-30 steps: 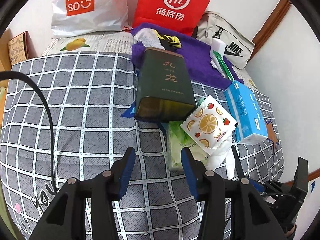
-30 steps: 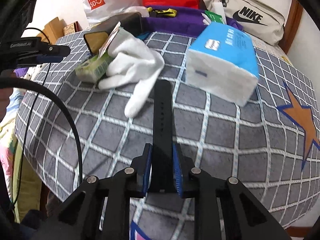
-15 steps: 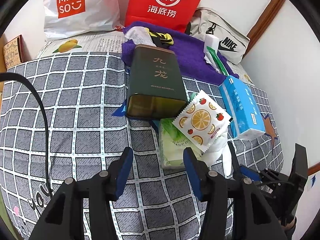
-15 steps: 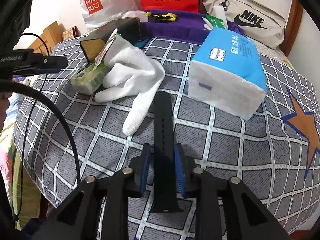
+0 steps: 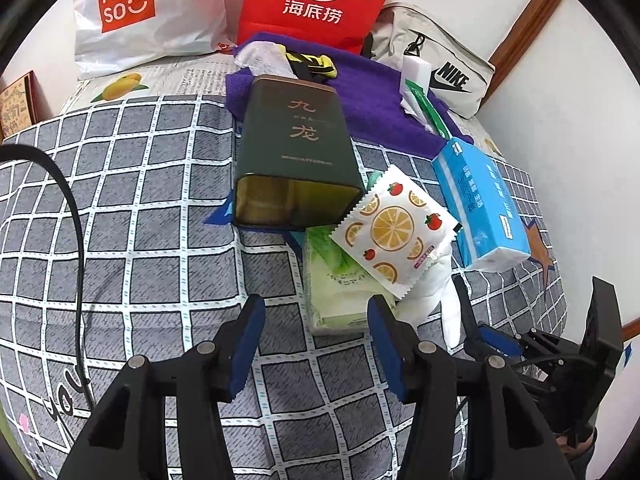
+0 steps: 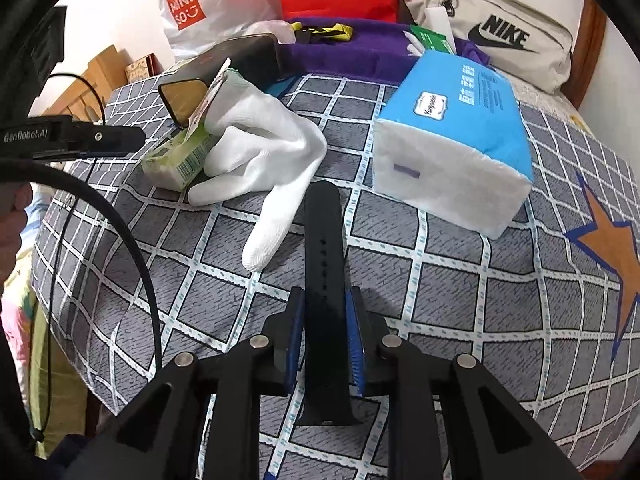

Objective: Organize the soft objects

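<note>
On the checked bedspread (image 5: 132,240) lie a white glove (image 6: 264,152), a blue tissue pack (image 6: 460,128), a green tissue pack (image 5: 336,280) and a fruit-printed wipes packet (image 5: 394,228) that rests on the green pack and the glove. My left gripper (image 5: 316,304) hovers just in front of the green pack, open, with nothing between its pads. My right gripper (image 6: 325,294) is shut on a black watch strap (image 6: 323,240). The strap points toward the glove's fingertip and the gap beside the blue pack.
A dark green tin (image 5: 296,148) lies behind the packs, partly on a purple towel (image 5: 372,92) with small items. A white Miniso bag (image 5: 148,12), a red bag (image 5: 316,0) and a beige Nike bag (image 6: 500,32) line the wall. A black cable (image 5: 76,240) crosses at left.
The left jaws stand slightly wider than a second ago. The right gripper keeps the black strap; both hands have hardly shifted.
</note>
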Available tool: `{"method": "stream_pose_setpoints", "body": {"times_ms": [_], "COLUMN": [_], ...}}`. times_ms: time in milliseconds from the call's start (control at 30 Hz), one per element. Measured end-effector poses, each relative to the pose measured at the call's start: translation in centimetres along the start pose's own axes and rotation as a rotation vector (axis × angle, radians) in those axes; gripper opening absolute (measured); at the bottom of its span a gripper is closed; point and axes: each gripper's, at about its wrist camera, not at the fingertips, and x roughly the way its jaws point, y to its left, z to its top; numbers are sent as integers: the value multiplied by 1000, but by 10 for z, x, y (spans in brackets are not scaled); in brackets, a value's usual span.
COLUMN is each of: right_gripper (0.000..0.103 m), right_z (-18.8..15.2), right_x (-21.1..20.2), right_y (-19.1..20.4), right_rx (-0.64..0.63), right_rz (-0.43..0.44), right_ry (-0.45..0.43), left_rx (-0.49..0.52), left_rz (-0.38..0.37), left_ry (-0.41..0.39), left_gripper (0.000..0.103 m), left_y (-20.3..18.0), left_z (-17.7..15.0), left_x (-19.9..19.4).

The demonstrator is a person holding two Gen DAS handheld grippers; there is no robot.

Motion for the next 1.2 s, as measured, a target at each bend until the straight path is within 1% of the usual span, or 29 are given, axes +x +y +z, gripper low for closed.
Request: {"method": "stream_pose_setpoints", "body": {"times_ms": [67, 200, 267, 300, 333, 400, 567, 767, 867, 1067, 1133, 1200], "right_gripper": [21, 21, 21, 21, 21, 21, 21, 21, 21, 21, 21, 21], "right_z": [-2, -1, -2, -2, -3, -3, -5, -10, -10, -10, -10, -11], "right_x": [0, -5, -9, -12, -14, -19, -29, -28, -24, -17, -15, -13], "right_y": [1, -4, -5, -4, -4, -5, -13, -22, -25, -27, -27, -28], "right_rx": [-12, 6, 9, 6, 6, 6, 27, 47, 56, 65, 65, 71], "right_rz": [-1, 38, 44, 41, 39, 43, 42, 46, 46, 46, 43, 43], "right_ry": [-10, -4, -6, -12, -17, -24, -41, -34, -25, -8, -1, 4], "left_rx": [14, 57, 97, 126, 151, 172, 208, 226, 234, 234, 236, 243], "left_rz": [-15, -51, -71, -73, -71, -62, -95, -52, -26, -33, -39, -49], "left_ry": [-8, -24, -22, -25, -30, -35, -18, 0, 5, -19, -31, -42], "left_gripper": [51, 52, 60, 66, 67, 67, 68, 68, 68, 67, 56, 51], "left_y": [-1, -9, -18, -24, -28, -35, -41, -44, -46, -47, -45, -44], "left_z": [-1, -1, -1, -1, 0, 5, 16, 21, 22, 21, 19, 16], "left_x": [0, 0, 3, 4, 7, 11, 25, 40, 46, 46, 42, 39]}}
